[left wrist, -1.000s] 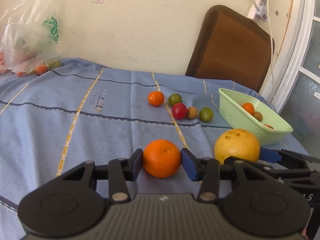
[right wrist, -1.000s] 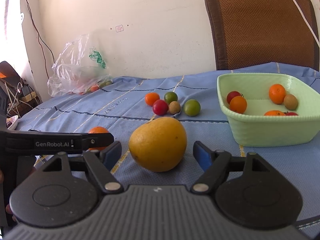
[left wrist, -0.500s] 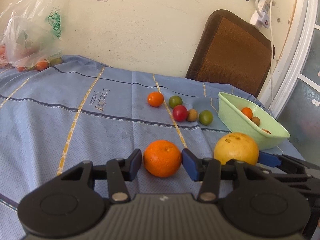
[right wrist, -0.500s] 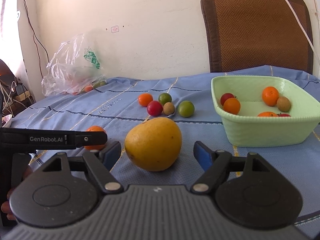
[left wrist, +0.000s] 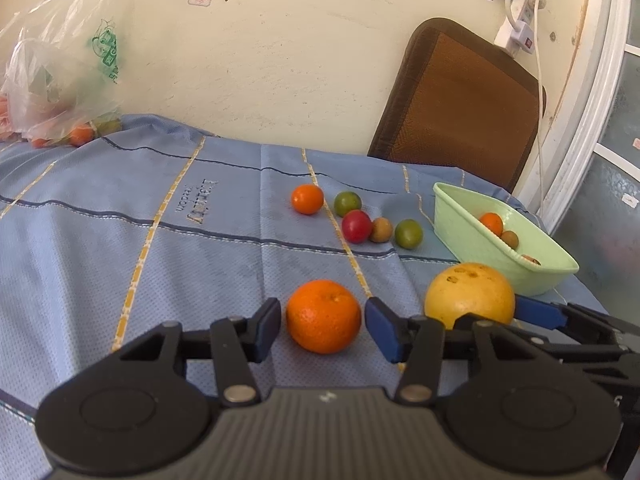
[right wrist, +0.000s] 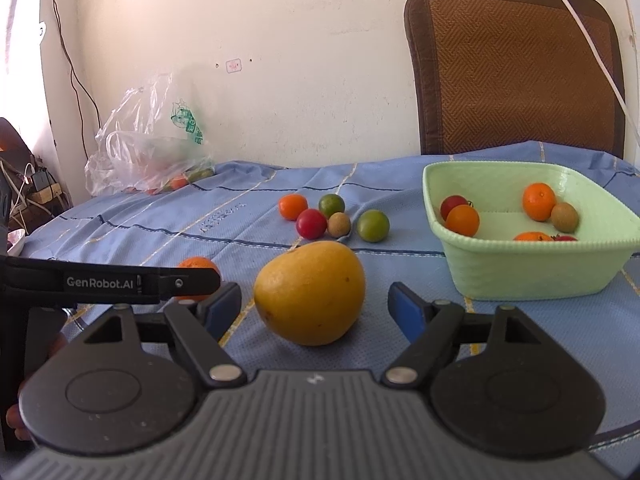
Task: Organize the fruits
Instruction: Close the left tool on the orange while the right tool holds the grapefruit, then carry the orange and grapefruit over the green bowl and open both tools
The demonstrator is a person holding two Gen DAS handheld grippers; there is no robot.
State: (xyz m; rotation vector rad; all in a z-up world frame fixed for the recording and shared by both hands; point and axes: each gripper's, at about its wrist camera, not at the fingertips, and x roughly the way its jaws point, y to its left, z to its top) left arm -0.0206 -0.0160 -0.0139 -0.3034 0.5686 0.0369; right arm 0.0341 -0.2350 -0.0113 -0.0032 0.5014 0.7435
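Well, from my left I see a clear plastic bag [right wrist: 148, 152] with green print I can't read, slumped at the cream wall on the tabletop [left wrist: 100, 264], which wears a blue cloth with yellow and dark stripes; the woven lettering on it is too blurred for me to read. My left tongs [left wrist: 323, 326] bracket an orange [left wrist: 323, 316] resting on the cloth, the pads standing just clear of its sides. Their side arm reads "GenRobot.AI" in the right view. Beyond sits a loose cluster of small fruits [left wrist: 357, 225], orange, green, red and tan. My right tongs [right wrist: 316, 308] are wide apart around a big yellow citrus [right wrist: 310, 292], touching neither side. Further right a pale green basin [right wrist: 532, 276] holds more small fruits. A brown chair back [right wrist: 516, 68] stands behind it, with a white cable [right wrist: 588, 44] across it.
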